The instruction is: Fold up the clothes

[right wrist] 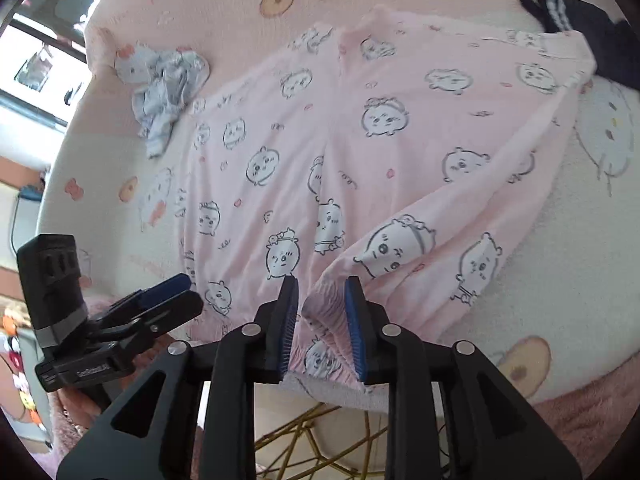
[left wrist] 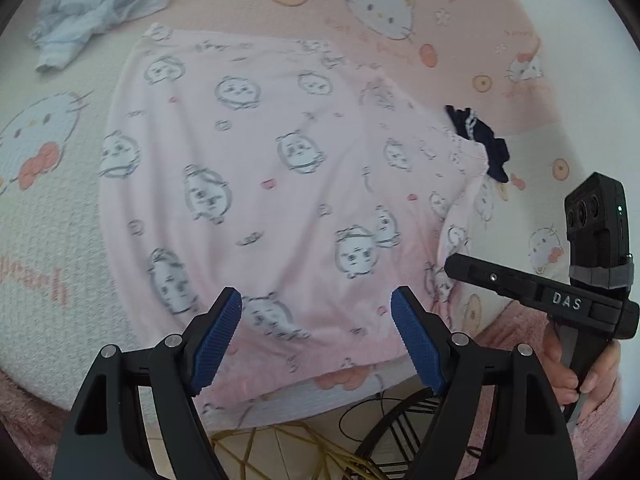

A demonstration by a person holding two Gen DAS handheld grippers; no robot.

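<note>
Pink pyjama trousers (right wrist: 360,152) spread flat on the cartoon-cat blanket (right wrist: 580,272) — waistband at the near edge, by the claws. Left gripper (left wrist: 316,320) spread wide above the cloth, pinching nothing. Right gripper (right wrist: 320,312) narrowed, gathered waistband between the pads (grip or mere contact: cannot tell). Crumpled pale blue garment (left wrist: 92,8) and dark garment (left wrist: 480,144) at the far corners.
</note>
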